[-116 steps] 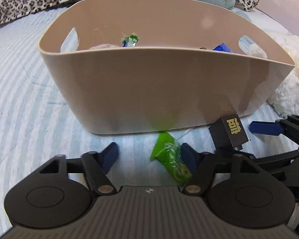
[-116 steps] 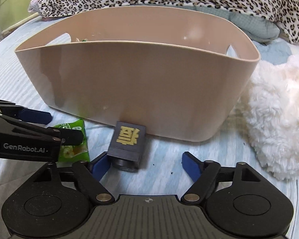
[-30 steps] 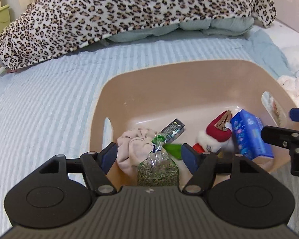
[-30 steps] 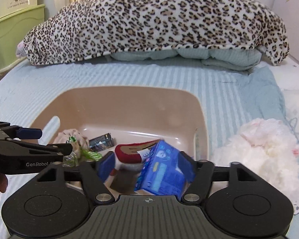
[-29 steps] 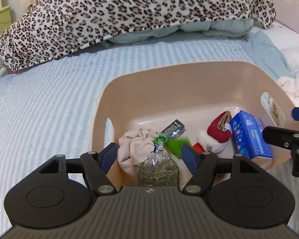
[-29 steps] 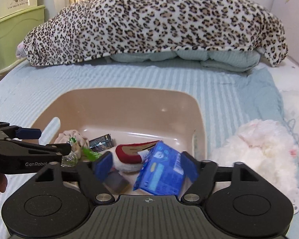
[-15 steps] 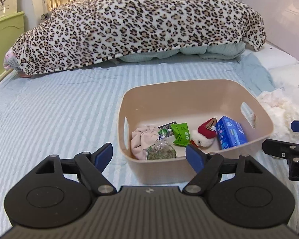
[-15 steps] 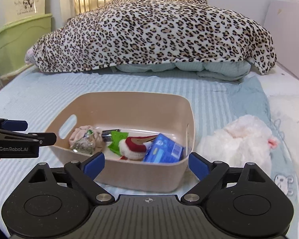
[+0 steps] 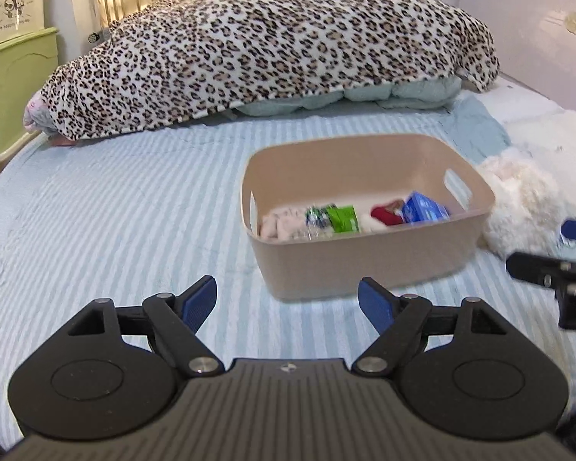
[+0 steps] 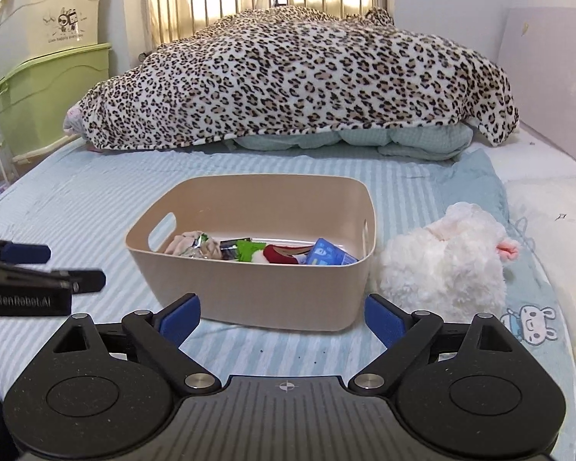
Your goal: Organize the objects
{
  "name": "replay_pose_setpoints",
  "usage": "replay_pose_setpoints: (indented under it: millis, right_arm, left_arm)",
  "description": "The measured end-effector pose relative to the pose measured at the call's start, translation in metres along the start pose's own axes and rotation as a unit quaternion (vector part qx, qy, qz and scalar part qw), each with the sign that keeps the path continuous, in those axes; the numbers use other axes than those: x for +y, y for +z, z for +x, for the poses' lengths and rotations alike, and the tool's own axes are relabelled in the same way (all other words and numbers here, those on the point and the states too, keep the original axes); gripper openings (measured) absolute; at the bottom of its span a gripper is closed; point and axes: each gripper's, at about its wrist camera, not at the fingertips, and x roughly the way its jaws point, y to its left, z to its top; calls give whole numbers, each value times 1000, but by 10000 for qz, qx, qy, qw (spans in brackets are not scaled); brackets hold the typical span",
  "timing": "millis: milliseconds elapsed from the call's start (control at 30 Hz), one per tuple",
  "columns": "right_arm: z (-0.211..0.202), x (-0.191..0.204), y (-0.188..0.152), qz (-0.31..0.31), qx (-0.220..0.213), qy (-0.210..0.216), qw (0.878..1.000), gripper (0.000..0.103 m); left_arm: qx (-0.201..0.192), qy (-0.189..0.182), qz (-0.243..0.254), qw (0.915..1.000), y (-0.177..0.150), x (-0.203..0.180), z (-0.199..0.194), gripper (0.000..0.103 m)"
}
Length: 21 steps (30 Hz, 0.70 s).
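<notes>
A beige plastic basket (image 9: 368, 265) (image 10: 249, 288) stands on the striped bed. Inside it lie a pink cloth (image 9: 278, 223), a green packet (image 9: 343, 218) (image 10: 247, 249), a red and white soft toy (image 9: 384, 215) (image 10: 284, 254) and a blue box (image 9: 422, 211) (image 10: 326, 255). My left gripper (image 9: 288, 301) is open and empty, back from the basket's near left corner; it also shows in the right wrist view (image 10: 53, 265). My right gripper (image 10: 282, 317) is open and empty in front of the basket; its fingers (image 9: 537, 267) show at the right of the left wrist view.
A white plush toy (image 10: 449, 265) (image 9: 518, 207) lies against the basket's right side. A leopard-print blanket (image 10: 299, 80) is heaped over pale bedding at the far end of the bed. Green and cream storage bins (image 10: 46, 69) stand at the left. A pink wall panel (image 10: 556, 84) runs along the right.
The green packet and a dark block, once on the bed, went into the basket. Both grippers have since pulled back and away from it, open and empty.
</notes>
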Motion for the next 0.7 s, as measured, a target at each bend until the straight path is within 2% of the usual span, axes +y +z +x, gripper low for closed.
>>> replay_pose_setpoints:
  millis: [267,367,700]
  right_arm:
    - [-16,14,-20,-182,92,36,9998,94]
    - [-22,18,-28,-210,121,49,9997,94]
    - [-41,25,-47,-186,236,209,9993,94]
  left_arm:
    - [114,-113,-115,9998,-32,-4,-26,81]
    - [110,-49,-81,9999,-40,-6,-34,81]
    - [73,-165,-31,9998,-58,-10,-60,81]
